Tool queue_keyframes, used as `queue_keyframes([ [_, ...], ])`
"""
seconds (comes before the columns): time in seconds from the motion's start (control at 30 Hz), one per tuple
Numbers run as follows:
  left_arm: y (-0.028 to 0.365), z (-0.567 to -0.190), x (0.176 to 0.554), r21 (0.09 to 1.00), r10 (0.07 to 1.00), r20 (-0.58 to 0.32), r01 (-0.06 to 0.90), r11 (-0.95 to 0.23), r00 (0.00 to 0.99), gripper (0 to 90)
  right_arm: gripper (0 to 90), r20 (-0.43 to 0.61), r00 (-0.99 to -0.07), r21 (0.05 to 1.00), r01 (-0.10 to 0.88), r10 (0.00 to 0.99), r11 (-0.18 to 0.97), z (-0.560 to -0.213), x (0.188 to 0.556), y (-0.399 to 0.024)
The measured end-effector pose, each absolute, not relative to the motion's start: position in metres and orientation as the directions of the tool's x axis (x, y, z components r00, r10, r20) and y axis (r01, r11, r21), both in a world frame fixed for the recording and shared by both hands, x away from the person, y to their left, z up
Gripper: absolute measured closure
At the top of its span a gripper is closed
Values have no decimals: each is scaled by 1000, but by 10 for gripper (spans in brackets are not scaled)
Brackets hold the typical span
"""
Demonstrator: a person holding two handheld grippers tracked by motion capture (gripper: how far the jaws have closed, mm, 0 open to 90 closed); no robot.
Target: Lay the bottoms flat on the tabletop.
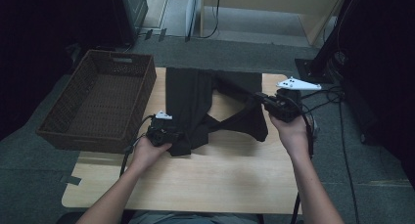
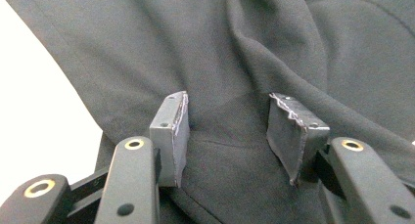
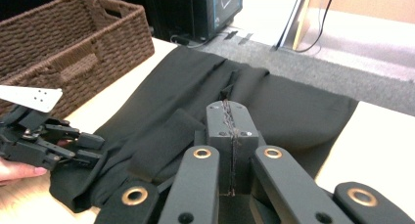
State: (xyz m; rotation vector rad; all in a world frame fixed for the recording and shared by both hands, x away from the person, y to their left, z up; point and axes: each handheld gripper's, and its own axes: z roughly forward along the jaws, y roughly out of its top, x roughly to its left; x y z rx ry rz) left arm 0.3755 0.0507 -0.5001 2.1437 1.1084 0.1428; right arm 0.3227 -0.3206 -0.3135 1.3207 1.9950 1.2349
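A lab: wooden table (image 1: 195,185), trailing cables (image 1: 337,94), equipment stand (image 1: 333,43).

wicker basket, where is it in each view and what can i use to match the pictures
High view: the wicker basket sits at the left, on the table's far left corner, beside the black garment.
Left gripper view: no basket; black garment behind the jaws.
Right gripper view: the basket is at upper left, beyond the left gripper.
Shared landmark: the black garment, spread right of the basket.
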Motion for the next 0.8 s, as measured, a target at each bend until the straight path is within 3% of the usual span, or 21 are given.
queue_keyframes([
  [0.37, 50, -501, 374, 645, 746, -187, 653, -397, 639, 508, 890, 118, -385, 764, 624, 915, 164, -393, 400, -299],
  [0.53, 52, -501, 374, 645, 743, -200, 656, -391, 639, 508, 682, 140, -373, 717, 677, 917, 166, -431, 421, -290],
  [0.63, 53, -501, 374, 640, 741, -217, 666, -383, 635, 507, 467, 135, -412, 734, 653, 901, 188, -444, 422, -278],
  [0.8, 54, -500, 375, 629, 738, -253, 686, -366, 625, 473, 442, 187, -455, 733, 654, 870, 185, -465, 421, -250],
])
